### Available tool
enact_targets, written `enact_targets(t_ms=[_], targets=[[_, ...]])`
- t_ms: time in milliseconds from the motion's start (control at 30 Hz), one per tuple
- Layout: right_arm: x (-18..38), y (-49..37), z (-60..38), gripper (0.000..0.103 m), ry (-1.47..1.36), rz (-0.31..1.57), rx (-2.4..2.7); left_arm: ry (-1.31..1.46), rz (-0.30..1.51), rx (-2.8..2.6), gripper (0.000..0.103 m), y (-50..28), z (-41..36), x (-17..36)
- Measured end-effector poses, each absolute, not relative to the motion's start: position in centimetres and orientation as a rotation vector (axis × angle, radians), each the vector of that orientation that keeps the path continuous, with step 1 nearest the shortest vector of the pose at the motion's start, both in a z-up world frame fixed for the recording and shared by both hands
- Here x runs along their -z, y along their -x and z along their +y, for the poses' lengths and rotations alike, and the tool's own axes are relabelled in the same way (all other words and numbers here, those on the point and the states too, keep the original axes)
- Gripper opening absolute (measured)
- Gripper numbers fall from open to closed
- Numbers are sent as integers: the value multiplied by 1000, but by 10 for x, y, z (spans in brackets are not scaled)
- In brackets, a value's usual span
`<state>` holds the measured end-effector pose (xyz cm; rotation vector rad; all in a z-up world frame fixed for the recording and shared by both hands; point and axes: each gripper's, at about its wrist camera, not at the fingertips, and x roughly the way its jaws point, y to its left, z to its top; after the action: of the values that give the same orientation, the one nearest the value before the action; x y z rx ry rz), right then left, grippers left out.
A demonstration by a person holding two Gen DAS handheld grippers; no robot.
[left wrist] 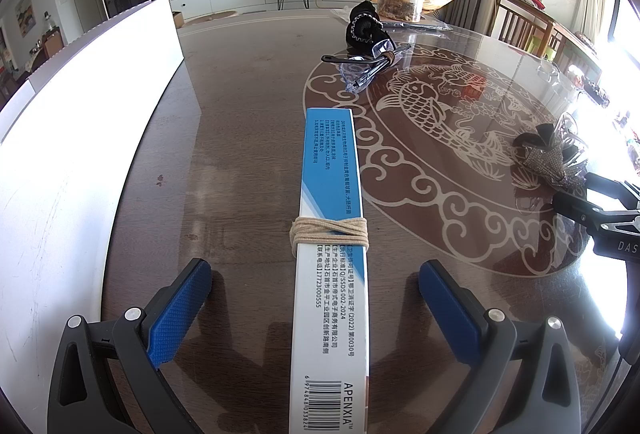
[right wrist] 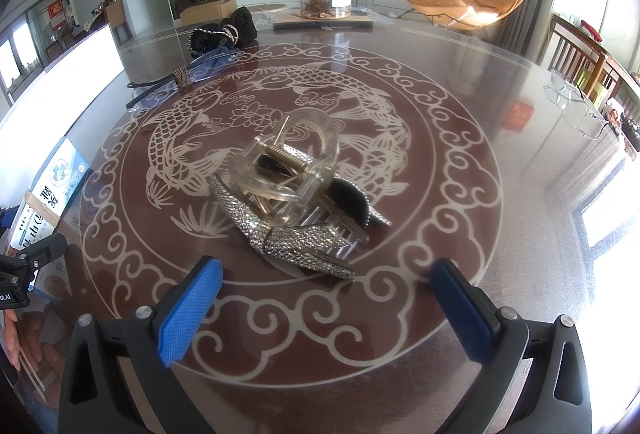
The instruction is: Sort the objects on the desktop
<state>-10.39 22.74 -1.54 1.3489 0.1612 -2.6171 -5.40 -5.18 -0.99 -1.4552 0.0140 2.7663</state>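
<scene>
My left gripper (left wrist: pixel 316 310) is spread wide, its blue pads on either side of the blue-and-white box (left wrist: pixel 330 274) without touching it. The box lies lengthwise on the table (left wrist: pixel 240 137), with a beige elastic band (left wrist: pixel 330 232) wound around it. My right gripper (right wrist: pixel 326 298) is also spread, holding nothing, just short of the heap of hair clips (right wrist: pixel 294 201) on the fish pattern.
</scene>
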Motion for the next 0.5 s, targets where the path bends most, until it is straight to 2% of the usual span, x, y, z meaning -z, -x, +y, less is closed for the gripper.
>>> enact_targets(t_ms=[500], targets=[[16, 104, 227, 103, -1349, 161, 2617, 1540, 44, -2690, 103, 62, -51, 8]])
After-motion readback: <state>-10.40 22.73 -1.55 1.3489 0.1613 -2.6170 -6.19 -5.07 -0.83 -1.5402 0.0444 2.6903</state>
